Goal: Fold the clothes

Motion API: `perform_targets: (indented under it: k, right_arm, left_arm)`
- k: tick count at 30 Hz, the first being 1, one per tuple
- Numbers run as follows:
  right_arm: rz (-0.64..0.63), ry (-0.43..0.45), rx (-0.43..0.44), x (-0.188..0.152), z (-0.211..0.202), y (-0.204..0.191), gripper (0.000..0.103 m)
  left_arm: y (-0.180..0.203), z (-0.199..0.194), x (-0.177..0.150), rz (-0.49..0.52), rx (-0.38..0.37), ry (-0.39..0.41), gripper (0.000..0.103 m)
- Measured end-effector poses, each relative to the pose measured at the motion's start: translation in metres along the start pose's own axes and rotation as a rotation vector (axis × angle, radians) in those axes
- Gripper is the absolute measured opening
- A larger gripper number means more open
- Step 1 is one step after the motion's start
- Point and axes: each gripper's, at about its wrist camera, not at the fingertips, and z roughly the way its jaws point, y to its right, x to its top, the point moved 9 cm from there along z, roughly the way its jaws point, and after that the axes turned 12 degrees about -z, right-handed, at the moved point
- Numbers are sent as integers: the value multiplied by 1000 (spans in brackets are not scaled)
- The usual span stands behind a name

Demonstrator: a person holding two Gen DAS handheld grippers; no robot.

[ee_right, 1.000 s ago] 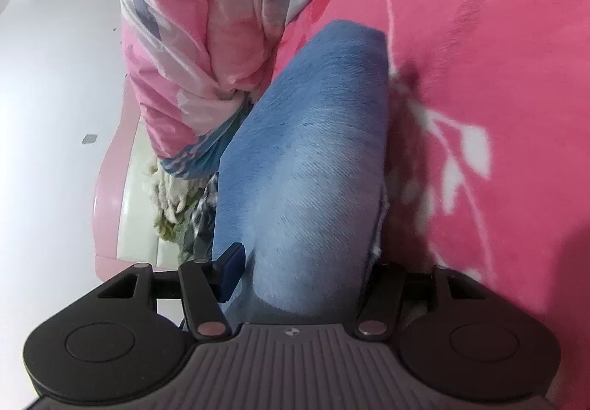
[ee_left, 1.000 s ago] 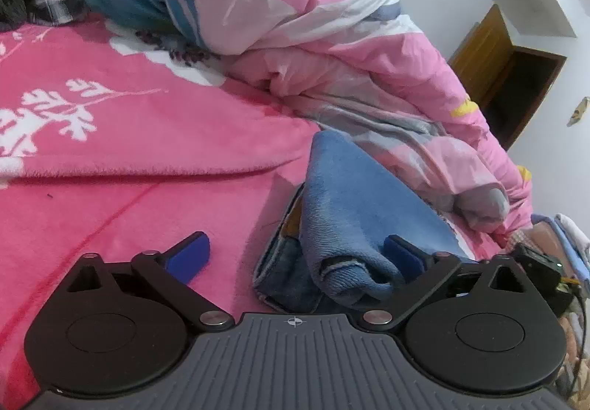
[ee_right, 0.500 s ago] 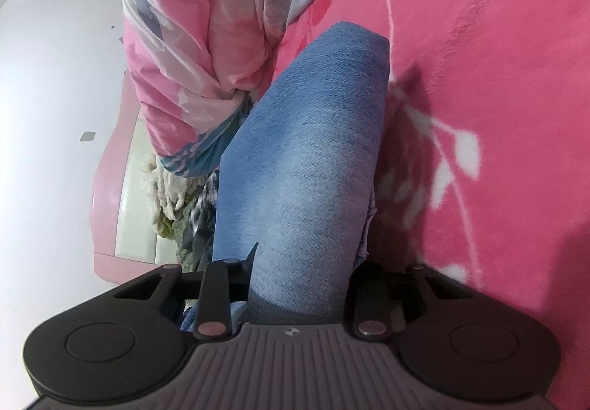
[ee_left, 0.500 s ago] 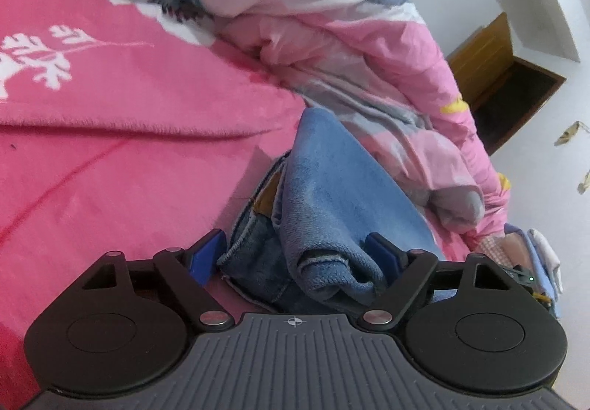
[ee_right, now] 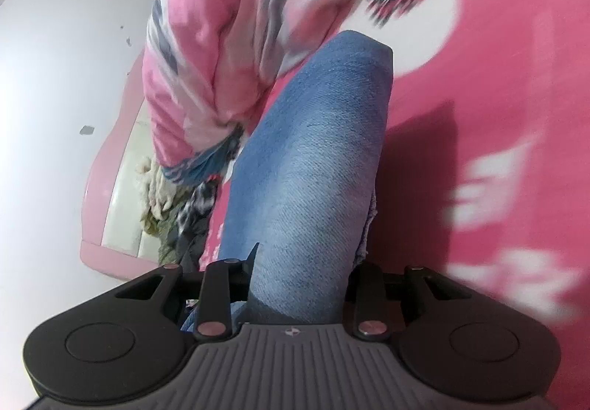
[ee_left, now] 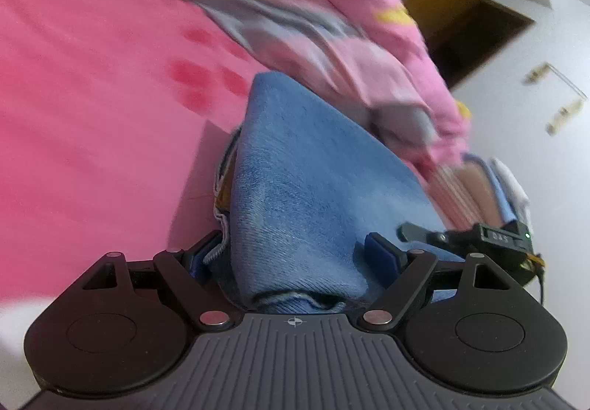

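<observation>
We see folded blue jeans (ee_left: 313,188) lifted above a bed covered by a pink floral blanket (ee_left: 92,114), gripped at both ends. The left gripper (ee_left: 295,255) has its jaws clenched on the thick folded bundle; the right gripper (ee_right: 302,273) has its jaws clamped on the narrower end, both having just been closing onto the denim. A rumpled pink quilt (ee_right: 206,59) lies just beside the jeans. More clothes (ee_right: 173,210) are heaped at the bed's edge.
</observation>
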Motion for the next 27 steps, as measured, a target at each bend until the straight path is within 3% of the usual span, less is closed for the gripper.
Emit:
perform_targets:
  k: [4, 7, 13, 16, 19, 21, 25, 27]
  right_arm:
    - [-27, 30, -45, -1, -60, 28, 34]
    - [-8, 43, -42, -3, -88, 51, 34]
    - [62, 85, 2, -11, -87, 78, 40]
    - [61, 126, -53, -13, -96, 75, 44]
    - [66, 183, -117, -22, -120, 77, 51]
    - [76, 239, -163, -30, -141, 79, 62]
    - [84, 375, -274, -46, -186, 78, 64]
    - [21, 456, -321, -50, -205, 66, 64]
  left_arm:
    - [39, 39, -37, 75, -38, -99, 82]
    - [57, 57, -57, 127, -48, -121, 83]
    - [55, 55, -57, 117, -50, -118, 85]
    - [54, 47, -55, 96, -36, -115, 87]
    - [55, 36, -47, 93, -16, -84, 90]
    - [58, 24, -41, 109, -1, -45, 92]
    - [70, -6, -28, 150, -1, 71, 92]
    - [80, -17, -23, 186, 1, 127, 92]
